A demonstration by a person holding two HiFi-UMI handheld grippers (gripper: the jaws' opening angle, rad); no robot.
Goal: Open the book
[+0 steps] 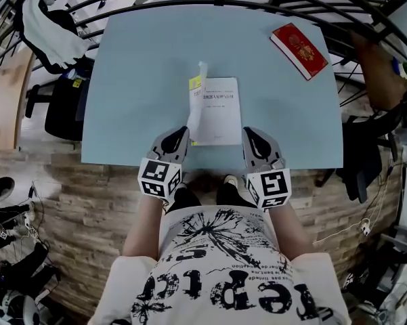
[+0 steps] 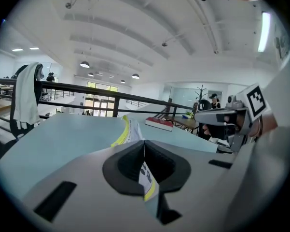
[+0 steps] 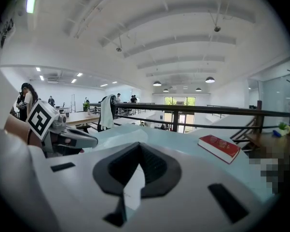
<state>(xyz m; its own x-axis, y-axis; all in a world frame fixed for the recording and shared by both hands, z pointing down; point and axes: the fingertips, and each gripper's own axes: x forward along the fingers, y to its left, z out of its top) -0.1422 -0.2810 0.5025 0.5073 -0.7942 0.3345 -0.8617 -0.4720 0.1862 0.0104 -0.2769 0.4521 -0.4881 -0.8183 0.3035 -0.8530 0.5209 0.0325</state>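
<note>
Item: thin white paperback book, lying open-faced at the near edge of the pale blue desk.
Left hand-held gripper: jaws clamped on the yellow-edged front cover, which is raised upright.
Right hand-held gripper: jaws closed, at the book's right edge.
Red hardback book: far right corner, well apart.

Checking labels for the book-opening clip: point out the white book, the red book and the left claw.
white book (image 1: 220, 110), head view, on its exposed top page.
red book (image 1: 299, 51), head view, middle of its cover.
left claw (image 1: 184, 133), head view, at its tips, shut on the white book's lifted cover.
</note>
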